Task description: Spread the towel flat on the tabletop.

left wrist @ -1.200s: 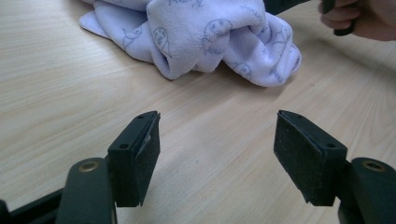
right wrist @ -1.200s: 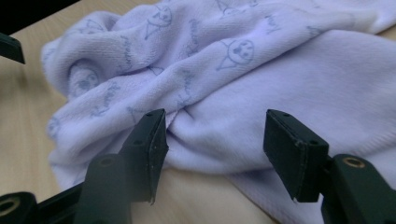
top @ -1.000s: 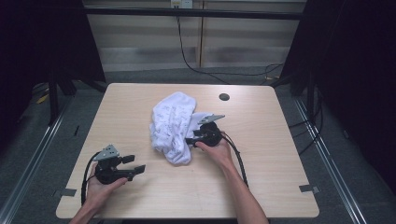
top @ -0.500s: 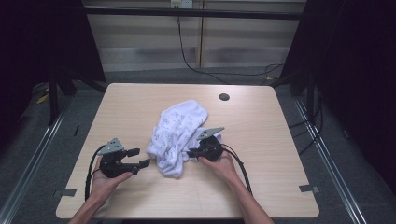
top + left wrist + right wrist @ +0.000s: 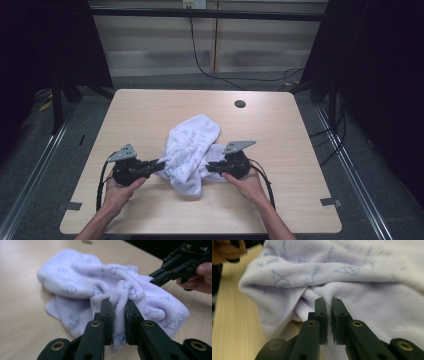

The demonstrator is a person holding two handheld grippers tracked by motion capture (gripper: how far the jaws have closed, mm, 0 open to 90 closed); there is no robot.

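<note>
A white towel with faint blue drawings (image 5: 190,145) lies crumpled on the wooden table (image 5: 280,130), nearer its front half. My left gripper (image 5: 160,164) comes in from the left, and its jaws have just been closing on a raised fold of the towel (image 5: 75,282), which is now pinched between the left gripper's pads (image 5: 119,306). From the right, my right gripper (image 5: 209,167) has also just closed further, and it clamps a bunched edge of the towel (image 5: 362,272) in its jaws (image 5: 329,305). The two grippers face each other across the cloth.
A dark round hole (image 5: 240,104) sits in the tabletop at the back right. Grey tape marks (image 5: 331,202) lie at the front corners. Cables (image 5: 260,172) trail from both grippers toward the front edge. Dark panels and floor rails flank the table.
The right gripper pulled the towel toward the front of the table. The left gripper moved in to the towel's left side and shut on a fold.
</note>
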